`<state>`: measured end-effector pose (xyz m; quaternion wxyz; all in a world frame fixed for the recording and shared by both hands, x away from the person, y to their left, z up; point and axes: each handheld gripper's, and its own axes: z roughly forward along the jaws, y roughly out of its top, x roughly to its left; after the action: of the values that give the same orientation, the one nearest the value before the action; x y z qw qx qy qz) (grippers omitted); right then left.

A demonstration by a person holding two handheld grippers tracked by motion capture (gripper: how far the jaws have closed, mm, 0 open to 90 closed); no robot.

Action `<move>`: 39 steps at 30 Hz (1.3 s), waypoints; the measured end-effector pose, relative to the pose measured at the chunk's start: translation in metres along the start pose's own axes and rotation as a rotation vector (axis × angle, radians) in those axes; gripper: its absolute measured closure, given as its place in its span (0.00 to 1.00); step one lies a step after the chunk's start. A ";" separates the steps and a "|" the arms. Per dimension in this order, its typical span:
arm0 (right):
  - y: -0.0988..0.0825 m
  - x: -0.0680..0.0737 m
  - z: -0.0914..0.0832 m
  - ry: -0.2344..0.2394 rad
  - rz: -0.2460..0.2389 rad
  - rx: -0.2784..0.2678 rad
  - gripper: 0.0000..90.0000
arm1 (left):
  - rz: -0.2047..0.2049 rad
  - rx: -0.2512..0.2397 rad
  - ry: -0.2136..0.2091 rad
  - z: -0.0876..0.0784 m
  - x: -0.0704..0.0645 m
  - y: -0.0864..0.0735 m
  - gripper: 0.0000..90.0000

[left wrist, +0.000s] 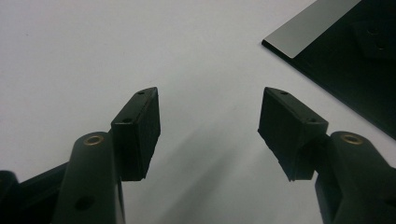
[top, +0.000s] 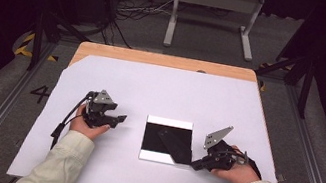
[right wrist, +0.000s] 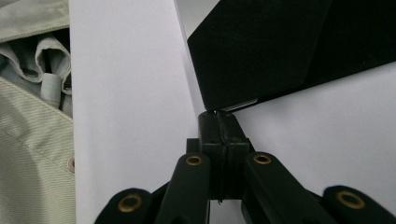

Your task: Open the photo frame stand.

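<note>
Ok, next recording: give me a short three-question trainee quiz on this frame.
1. True or false: the left tongs are open with nothing between them.
2. Which tongs have their tips at the corner of the black panel: A left, B right?
3. What covers most of the wooden table?

Key: 1 true. 2 B, the shut right tongs. 3 A white sheet.

Only legible mark: "4" on floor [top: 40, 94], left of table [top: 166, 61]
</note>
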<state>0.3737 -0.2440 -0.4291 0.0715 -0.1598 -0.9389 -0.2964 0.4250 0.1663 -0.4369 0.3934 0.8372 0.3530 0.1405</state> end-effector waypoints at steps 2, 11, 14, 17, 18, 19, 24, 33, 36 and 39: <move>0.000 0.001 0.000 -0.001 -0.002 0.001 1.00 | 0.003 0.001 0.000 0.000 0.000 0.000 0.44; 0.002 0.003 -0.003 -0.016 -0.025 -0.007 1.00 | 0.003 0.002 0.001 0.000 0.000 0.000 0.44; 0.002 0.004 -0.004 -0.019 -0.026 -0.011 1.00 | 0.002 0.002 0.001 0.000 0.000 0.000 0.44; 0.003 0.005 -0.006 -0.023 -0.031 -0.020 1.00 | 0.003 0.002 0.001 0.000 0.000 0.000 0.44; 0.004 0.005 -0.007 -0.024 -0.033 -0.023 1.00 | 0.003 0.002 0.001 0.000 0.000 0.000 0.44; 0.004 0.006 -0.008 -0.025 -0.035 -0.028 1.00 | 0.003 0.002 0.001 0.000 0.000 0.000 0.44; 0.006 0.008 -0.012 -0.035 -0.043 -0.045 1.00 | 0.003 0.002 0.001 0.000 0.000 0.000 0.44; 0.008 0.011 -0.017 -0.047 -0.046 -0.081 1.00 | 0.007 0.005 0.003 0.000 0.000 0.000 0.44; 0.010 0.013 -0.019 -0.055 -0.049 -0.095 1.00 | 0.007 0.005 0.003 0.000 0.000 0.000 0.44; 0.010 0.013 -0.021 -0.061 -0.046 -0.110 1.00 | 0.008 0.006 0.004 0.000 0.000 0.000 0.44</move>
<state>0.3657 -0.2445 -0.4037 0.0271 -0.1509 -0.9263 -0.3441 0.4255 0.1662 -0.4371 0.3898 0.8395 0.3508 0.1425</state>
